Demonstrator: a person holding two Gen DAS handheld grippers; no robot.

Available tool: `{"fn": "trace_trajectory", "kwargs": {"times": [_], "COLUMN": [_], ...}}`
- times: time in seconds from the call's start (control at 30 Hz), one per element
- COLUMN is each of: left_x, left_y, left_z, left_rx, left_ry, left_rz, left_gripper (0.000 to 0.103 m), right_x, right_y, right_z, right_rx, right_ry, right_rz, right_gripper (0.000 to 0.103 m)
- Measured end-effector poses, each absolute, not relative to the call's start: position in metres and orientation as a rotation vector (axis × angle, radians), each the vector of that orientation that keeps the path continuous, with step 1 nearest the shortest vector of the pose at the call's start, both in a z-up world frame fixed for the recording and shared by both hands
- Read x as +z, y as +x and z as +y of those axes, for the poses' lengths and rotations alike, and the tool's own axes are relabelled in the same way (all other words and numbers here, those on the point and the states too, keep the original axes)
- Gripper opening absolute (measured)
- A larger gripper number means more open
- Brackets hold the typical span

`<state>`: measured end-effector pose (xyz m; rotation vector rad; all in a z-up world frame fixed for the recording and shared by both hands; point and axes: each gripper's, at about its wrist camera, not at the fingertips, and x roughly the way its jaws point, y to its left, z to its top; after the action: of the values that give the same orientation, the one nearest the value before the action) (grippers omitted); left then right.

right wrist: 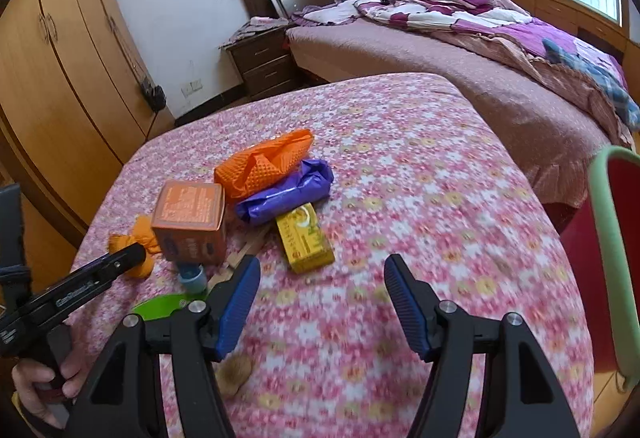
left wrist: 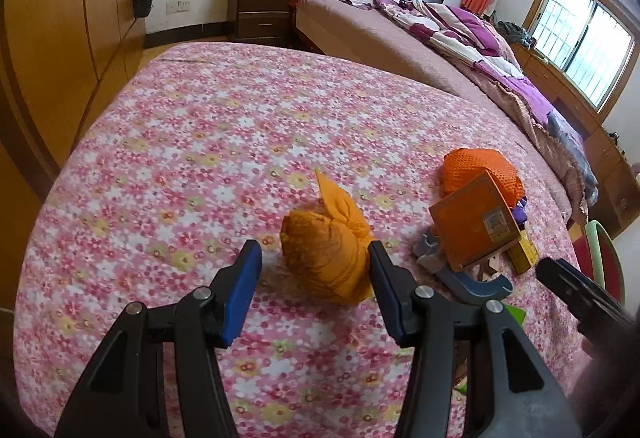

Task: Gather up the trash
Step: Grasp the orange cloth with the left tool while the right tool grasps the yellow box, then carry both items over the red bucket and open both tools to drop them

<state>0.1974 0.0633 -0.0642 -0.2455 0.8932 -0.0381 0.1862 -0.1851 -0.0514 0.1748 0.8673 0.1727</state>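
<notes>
While the trash lies scattered on the flowered tablecloth point(left wrist: 248, 126), the step in hand is judged to be the approach for a first pick. The left gripper point(left wrist: 314, 250) is held about half open around the tied orange bundle point(left wrist: 324, 250); the bundle sits between the blue pads, the right pad just beside or touching it and the left pad clearly apart, so nothing is gripped yet. The right gripper point(right wrist: 322, 266) is held somewhat wider and empty over bare cloth, with the yellow box point(right wrist: 306, 240) just beyond its left finger. Farther off lie the orange carton point(right wrist: 190, 220), the purple wrapper point(right wrist: 286, 194) and the orange mesh bag point(right wrist: 264, 162), touching one another in a heap; a green scrap point(right wrist: 160, 308) and a small brown lump point(right wrist: 234, 372) lie nearer. The next move is judged to call for the left jaws to be lowered a little and closed on the bundle's body below its knot. Open cloth is left far and to the left of the bundle, well short of the table's edges. To the right, a red chair with a green rim point(right wrist: 608, 238) stands close by the table edge, so room is tighter there.
</notes>
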Motion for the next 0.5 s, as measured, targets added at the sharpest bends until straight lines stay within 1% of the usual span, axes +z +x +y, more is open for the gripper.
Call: {"fn": "trace_trajectory", "kwargs": {"times": [0.07, 0.1, 0.13, 0.17, 0.2, 0.23, 0.27, 0.33, 0.5], "left_x": [-0.064, -0.065, -0.065, -0.065, -0.065, -0.065, -0.065, -0.064, -0.052], "left_y": [0.198, 0.198, 0.198, 0.198, 0.199, 0.199, 0.199, 0.198, 0.188], "left_z": [0.060, 0.059, 0.058, 0.057, 0.055, 0.054, 0.053, 0.050, 0.048], "left_rx": [-0.040, -0.043, -0.051, -0.064, -0.081, -0.097, -0.106, -0.119, -0.134], "left_ry": [-0.231, -0.223, -0.220, -0.224, -0.233, -0.240, -0.243, -0.244, -0.249], "left_rz": [0.889, 0.888, 0.885, 0.883, 0.884, 0.885, 0.885, 0.883, 0.859], "left_gripper": [0.055, 0.054, 0.048, 0.040, 0.038, 0.032, 0.027, 0.024, 0.022], "right_x": [-0.056, -0.059, -0.062, -0.064, -0.065, -0.065, -0.065, -0.064, -0.059], "right_y": [0.193, 0.197, 0.200, 0.201, 0.202, 0.202, 0.202, 0.200, 0.185], "right_z": [-0.182, -0.179, -0.177, -0.176, -0.175, -0.173, -0.172, -0.172, -0.176], "right_rx": [0.179, 0.182, 0.180, 0.180, 0.179, 0.173, 0.176, 0.183, 0.217], "right_ry": [0.171, 0.163, 0.156, 0.152, 0.146, 0.130, 0.120, 0.118, 0.149], "right_rz": [0.878, 0.888, 0.896, 0.900, 0.900, 0.891, 0.893, 0.892, 0.888], "right_gripper": [0.062, 0.055, 0.049, 0.046, 0.042, 0.036, 0.034, 0.033, 0.033]}}
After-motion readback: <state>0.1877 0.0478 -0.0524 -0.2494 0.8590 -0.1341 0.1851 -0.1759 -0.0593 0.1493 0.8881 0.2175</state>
